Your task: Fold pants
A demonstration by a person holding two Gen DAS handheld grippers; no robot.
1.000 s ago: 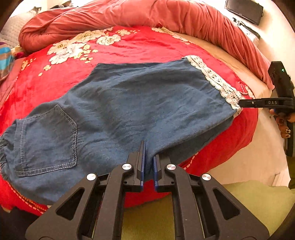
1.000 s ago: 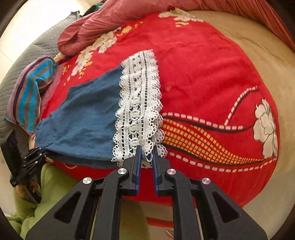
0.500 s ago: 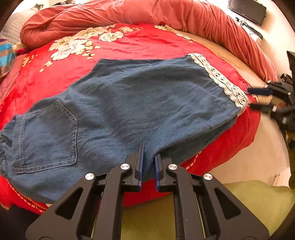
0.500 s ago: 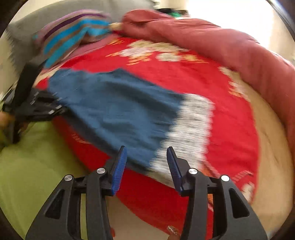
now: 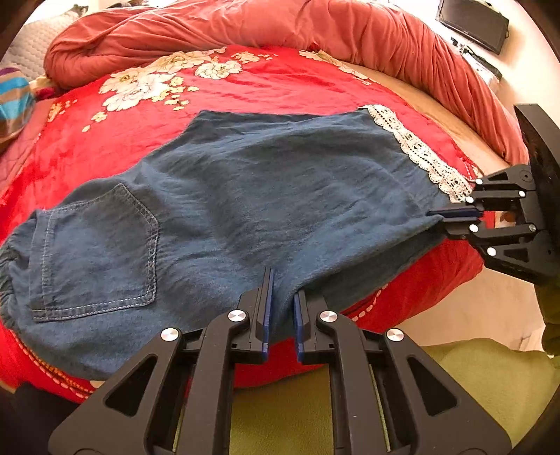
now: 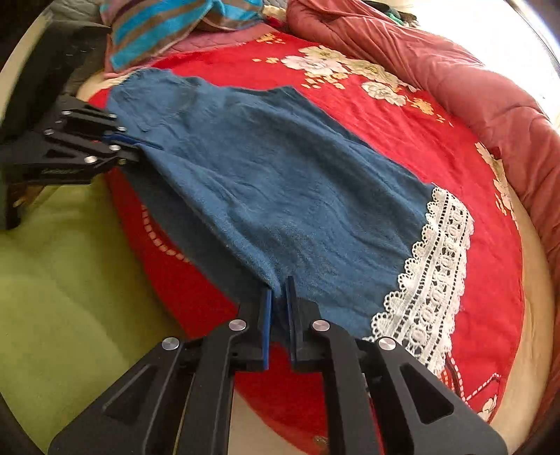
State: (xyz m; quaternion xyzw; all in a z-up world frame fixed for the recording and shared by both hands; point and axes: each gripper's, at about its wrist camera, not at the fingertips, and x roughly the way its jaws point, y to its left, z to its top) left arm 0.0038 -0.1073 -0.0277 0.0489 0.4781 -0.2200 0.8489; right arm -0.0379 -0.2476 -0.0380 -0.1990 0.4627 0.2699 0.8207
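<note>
Blue denim pants [image 5: 262, 196] lie flat on a red floral blanket [image 5: 245, 87], back pocket [image 5: 94, 252] at the left and white lace hem [image 5: 420, 154] at the right. My left gripper [image 5: 281, 301] is shut on the near edge of the pants, about halfway along. In the right wrist view my right gripper [image 6: 278, 290] is shut on the same near edge of the pants [image 6: 280, 182], just left of the lace hem [image 6: 430, 273]. Each gripper shows in the other's view: the right gripper [image 5: 437, 215] at the far right, the left gripper [image 6: 140, 143] at the far left.
A rolled red-pink duvet [image 5: 315, 24] runs along the far side of the bed. A striped cloth [image 6: 168, 28] lies near the waistband end. Green fabric [image 6: 52, 280] lies below the bed's near edge. A dark screen [image 5: 472, 17] hangs on the wall.
My right gripper let go of the lace hem, opened, rolled and swung round, then shut on the denim edge beside the lace. The left gripper kept its hold and place.
</note>
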